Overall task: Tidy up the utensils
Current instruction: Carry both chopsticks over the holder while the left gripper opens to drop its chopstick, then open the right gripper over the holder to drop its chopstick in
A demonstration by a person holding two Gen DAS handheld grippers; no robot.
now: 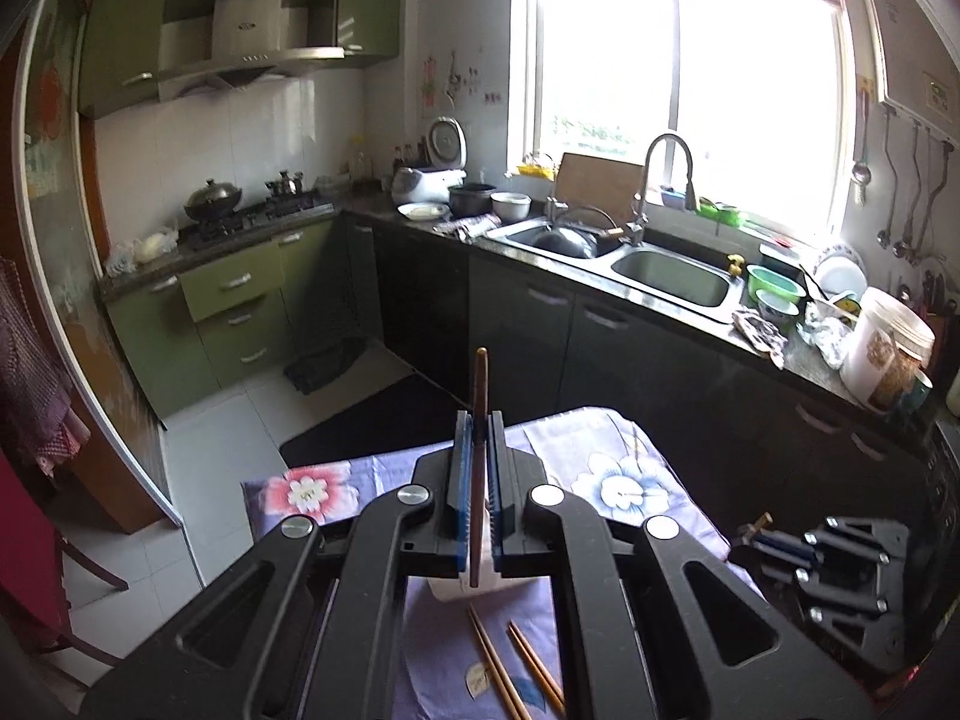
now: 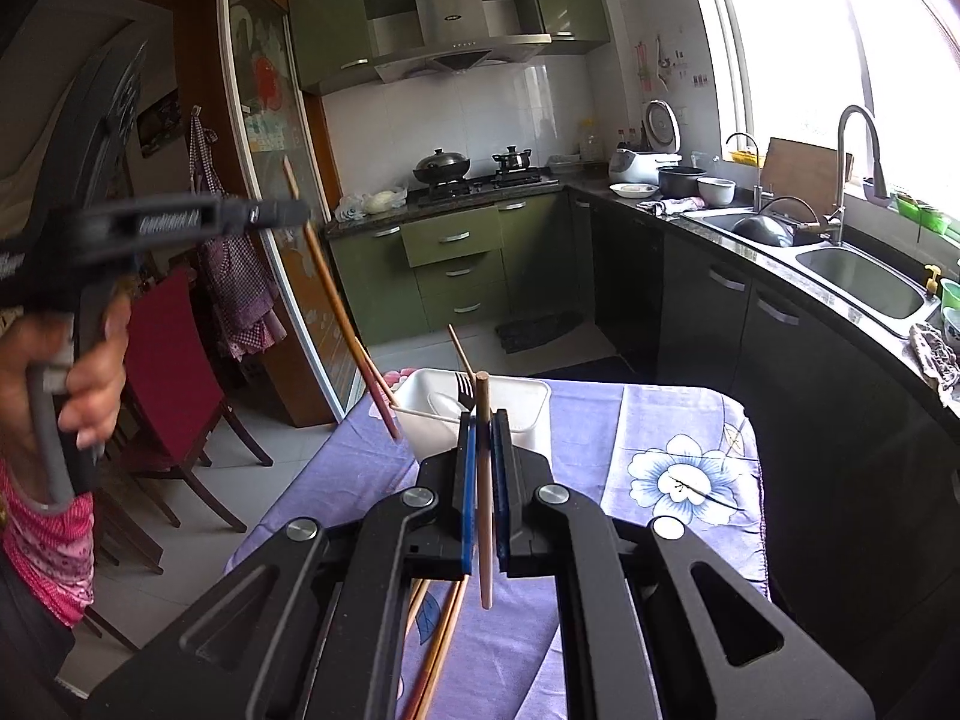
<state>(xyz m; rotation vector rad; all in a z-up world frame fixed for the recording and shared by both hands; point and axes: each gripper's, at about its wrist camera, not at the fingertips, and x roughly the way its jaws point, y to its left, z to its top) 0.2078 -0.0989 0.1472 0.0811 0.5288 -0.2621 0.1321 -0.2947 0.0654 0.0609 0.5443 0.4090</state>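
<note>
Wooden and dark brown, the chopstick (image 1: pixel 478 456) we clamp upright in our left gripper (image 1: pixel 478 420) hangs above the floral cloth (image 1: pixel 624 480). Only the right wrist view shows the white plastic caddy (image 2: pixel 528 414) with its metal fork (image 2: pixel 463 390), behind our right gripper (image 2: pixel 483 420) pinching a paler chopstick (image 2: pixel 483 492). Loose chopsticks (image 1: pixel 510 666) lie on the cloth; green cabinets (image 2: pixel 456 276) and a steel sink (image 2: pixel 858 282) stand beyond.

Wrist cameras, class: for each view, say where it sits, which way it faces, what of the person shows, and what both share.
Left wrist: on the left gripper, facing sink and window; jaws clamp a chopstick; right gripper shows low right.
Right wrist: on the right gripper, facing stove and white bin; jaws clamp a chopstick; left hand shows.
Shared: floral cloth, sink.
</note>
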